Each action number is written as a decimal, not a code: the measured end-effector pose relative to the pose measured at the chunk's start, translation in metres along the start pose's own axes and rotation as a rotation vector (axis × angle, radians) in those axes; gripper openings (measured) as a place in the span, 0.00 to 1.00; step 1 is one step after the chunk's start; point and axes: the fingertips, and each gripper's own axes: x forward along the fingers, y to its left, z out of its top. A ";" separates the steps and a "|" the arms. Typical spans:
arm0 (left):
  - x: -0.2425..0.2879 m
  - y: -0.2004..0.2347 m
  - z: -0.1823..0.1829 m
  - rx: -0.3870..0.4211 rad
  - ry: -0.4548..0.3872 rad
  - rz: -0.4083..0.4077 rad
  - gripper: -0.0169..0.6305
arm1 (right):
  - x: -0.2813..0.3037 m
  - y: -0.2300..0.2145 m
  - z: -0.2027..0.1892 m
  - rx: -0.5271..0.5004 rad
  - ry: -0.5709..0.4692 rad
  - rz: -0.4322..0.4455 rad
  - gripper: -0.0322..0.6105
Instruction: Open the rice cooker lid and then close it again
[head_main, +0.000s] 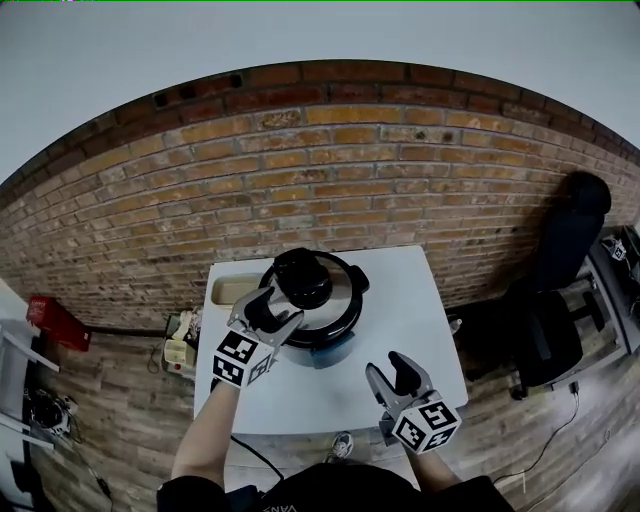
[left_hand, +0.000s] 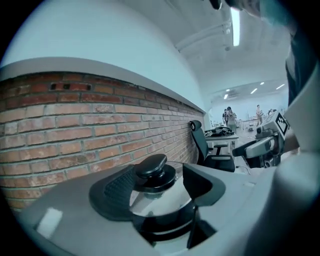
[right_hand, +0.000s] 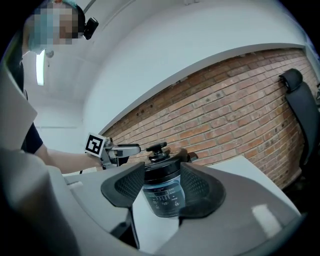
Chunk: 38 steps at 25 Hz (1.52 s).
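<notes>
Rice cooker (head_main: 340, 298) just beyond left tongs (head_main: 283, 305)

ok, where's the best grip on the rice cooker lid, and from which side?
The black knob at the centre of the lid, I'd say. It stands upright, with a wide cap over a narrower neck, so jaws closing under the cap should not slip off. Come in level from the near-left, where the open left gripper faces it.
</notes>
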 end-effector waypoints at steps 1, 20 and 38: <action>-0.012 -0.005 0.000 -0.006 -0.009 0.014 0.46 | -0.004 0.006 0.000 -0.005 0.000 0.008 0.38; -0.231 -0.151 -0.029 -0.084 -0.102 0.257 0.46 | -0.127 0.103 -0.039 -0.083 0.054 0.144 0.38; -0.246 -0.248 -0.031 -0.116 -0.067 0.451 0.12 | -0.161 0.088 -0.035 -0.182 0.159 0.340 0.26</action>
